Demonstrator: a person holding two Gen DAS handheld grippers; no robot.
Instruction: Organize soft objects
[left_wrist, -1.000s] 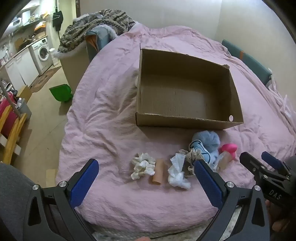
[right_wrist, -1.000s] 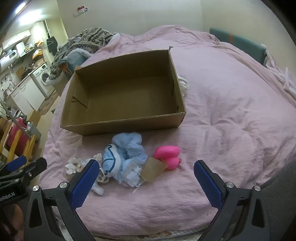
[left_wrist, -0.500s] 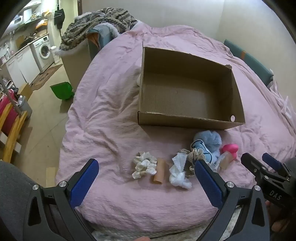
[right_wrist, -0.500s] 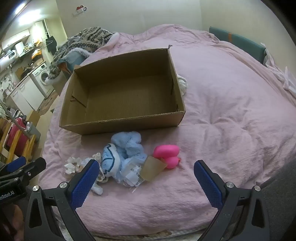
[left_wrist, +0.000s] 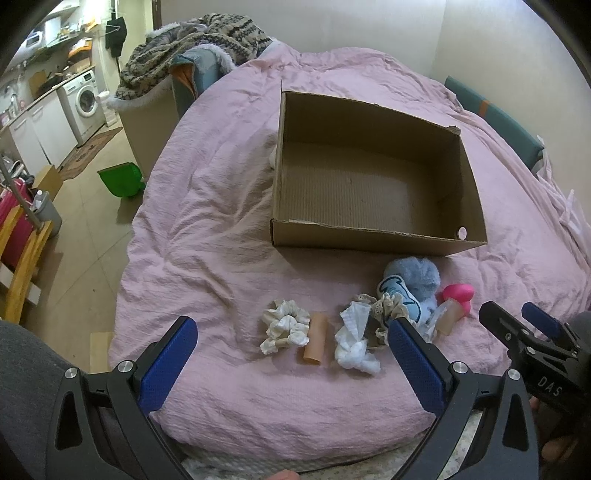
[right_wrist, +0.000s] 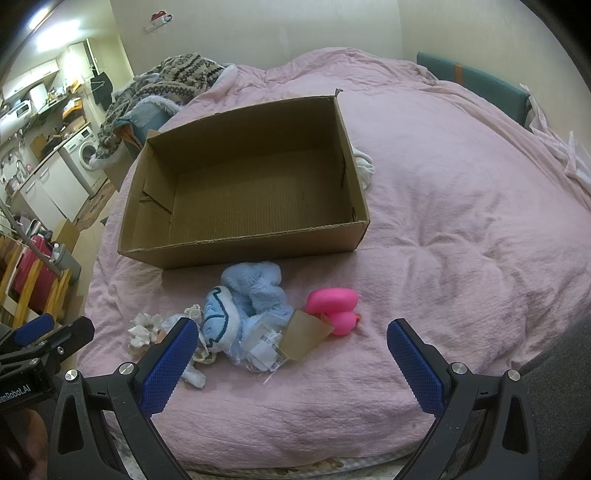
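Note:
An open empty cardboard box (left_wrist: 373, 243) (right_wrist: 258, 247) lies on the pink bed. In front of it is a row of small things: a cream scrunchie (left_wrist: 284, 326), a tan cardboard tube (left_wrist: 316, 338), a white crumpled cloth (left_wrist: 354, 341), a lace scrunchie (left_wrist: 386, 314), a blue plush toy (left_wrist: 413, 282) (right_wrist: 251, 295), a clear packet (right_wrist: 264, 341), a brown card piece (right_wrist: 304, 334) and a pink soft toy (left_wrist: 458, 295) (right_wrist: 334, 304). My left gripper (left_wrist: 291, 360) is open and empty near the scrunchie and tube. My right gripper (right_wrist: 288, 356) is open and empty near the plush and packet.
The pink duvet (left_wrist: 207, 229) covers the bed. A white cloth (right_wrist: 364, 166) lies beside the box's far side. A patterned blanket (left_wrist: 192, 44) is heaped at the bed's head. To the left are the floor, a green bin (left_wrist: 120, 181) and a washing machine (left_wrist: 86, 101).
Both grippers have moved slightly forward toward the row of objects; both stay open and empty. Nothing on the bed has moved.

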